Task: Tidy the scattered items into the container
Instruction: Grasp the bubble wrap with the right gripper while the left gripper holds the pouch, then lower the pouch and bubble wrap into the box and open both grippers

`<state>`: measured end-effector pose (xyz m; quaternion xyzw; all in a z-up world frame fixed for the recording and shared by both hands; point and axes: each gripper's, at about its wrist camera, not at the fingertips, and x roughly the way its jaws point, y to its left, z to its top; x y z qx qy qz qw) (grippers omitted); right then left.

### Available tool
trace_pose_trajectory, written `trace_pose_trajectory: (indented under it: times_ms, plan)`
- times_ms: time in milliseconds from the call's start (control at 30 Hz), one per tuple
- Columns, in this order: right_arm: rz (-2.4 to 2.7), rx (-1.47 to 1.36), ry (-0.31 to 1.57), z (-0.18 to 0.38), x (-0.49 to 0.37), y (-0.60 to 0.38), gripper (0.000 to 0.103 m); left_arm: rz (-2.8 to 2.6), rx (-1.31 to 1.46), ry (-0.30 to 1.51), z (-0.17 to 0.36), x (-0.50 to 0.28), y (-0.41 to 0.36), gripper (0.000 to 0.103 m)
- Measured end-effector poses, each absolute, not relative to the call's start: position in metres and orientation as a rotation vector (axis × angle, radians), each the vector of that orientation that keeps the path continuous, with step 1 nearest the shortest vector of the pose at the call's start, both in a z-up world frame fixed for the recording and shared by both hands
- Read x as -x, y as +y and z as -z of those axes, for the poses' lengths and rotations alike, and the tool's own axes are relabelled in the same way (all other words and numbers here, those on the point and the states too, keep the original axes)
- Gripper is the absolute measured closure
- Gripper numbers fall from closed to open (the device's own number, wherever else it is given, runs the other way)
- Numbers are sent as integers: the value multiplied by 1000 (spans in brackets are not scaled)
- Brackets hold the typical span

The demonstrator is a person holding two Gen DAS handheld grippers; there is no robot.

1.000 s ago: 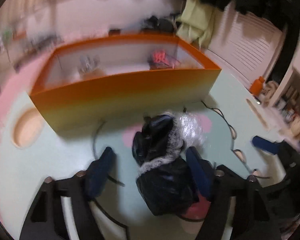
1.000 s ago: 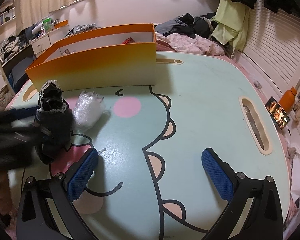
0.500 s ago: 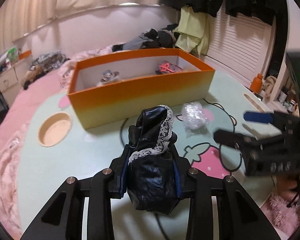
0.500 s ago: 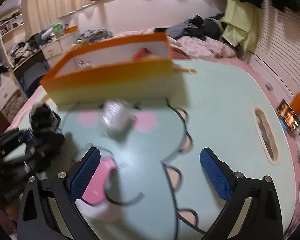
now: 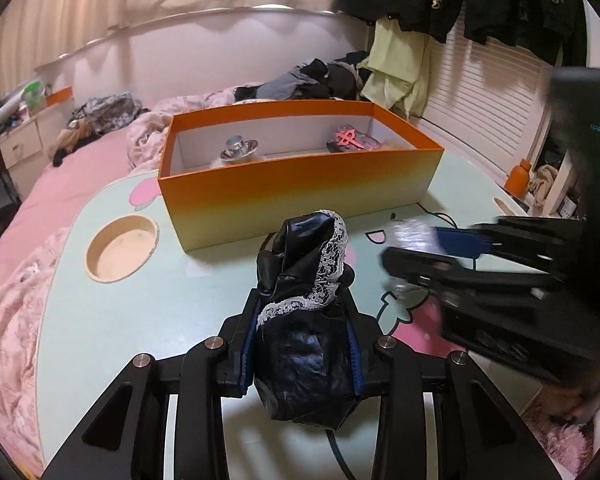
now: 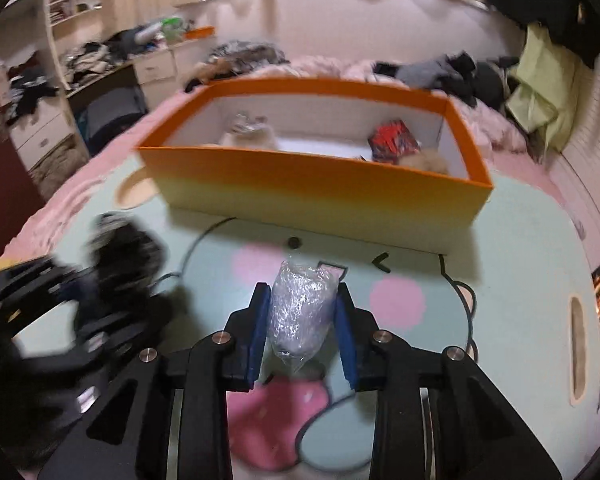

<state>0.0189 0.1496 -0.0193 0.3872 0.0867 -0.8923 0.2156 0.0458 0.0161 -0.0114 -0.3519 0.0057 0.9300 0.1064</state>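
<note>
On the mint-green cartoon table (image 5: 172, 304) sits the orange box (image 5: 300, 178), open at the top with white inside walls, and it's already got a few bits in it: toward its left end there's a small silvery cup on a saucer (image 5: 239, 149), toward the right end a dark packet with a red pattern (image 5: 350, 142), and tucked in the right corner next to that something pale and fluffy (image 6: 430, 160), too blurry to say what exactly. The left gripper (image 5: 302, 344) is clamped tight on a black shiny bundle with white lace trim (image 5: 306, 312), blue pads pressed into both sides of it, and the bundle sticks up and forward out of the jaws, on the near side of the box's front wall. The right gripper (image 6: 302, 328) has a crumpled clear plastic bag (image 6: 300, 314) between its jaws, which are closing in on it right now, and the blue pads look to be touching the plastic on both sides. That bag is also on the near side of the box, over the pink cheek spots printed on the table. Left of the box there's a round cup recess (image 5: 121, 248) sunk into the tabletop. Beyond the box it's a pink bed (image 5: 80, 168) with clothes piled on it
</note>
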Motion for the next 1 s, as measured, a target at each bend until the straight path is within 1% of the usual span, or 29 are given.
trace_pose_trajectory:
  times_ms: [100,333,500,733,1000]
  plan:
    - [2530,-1003,286,11,-42,159,70,-2723,1046,-4,14,-45,19,69]
    - [2564,-1078,145,20,-48,186,70,-2687,1067,6,19,-45,30,69]
    - [2581,-1074,99,17,-45,193,70,-2687,1058,12,14,-47,34,69]
    - [2602,-1019,54,-6,-35,198,70,-2732,977,-21,-16,-39,24,69]
    - [2610,-913,115,-44,-8,186,70,-2781,857,-42,-72,-8,15,69]
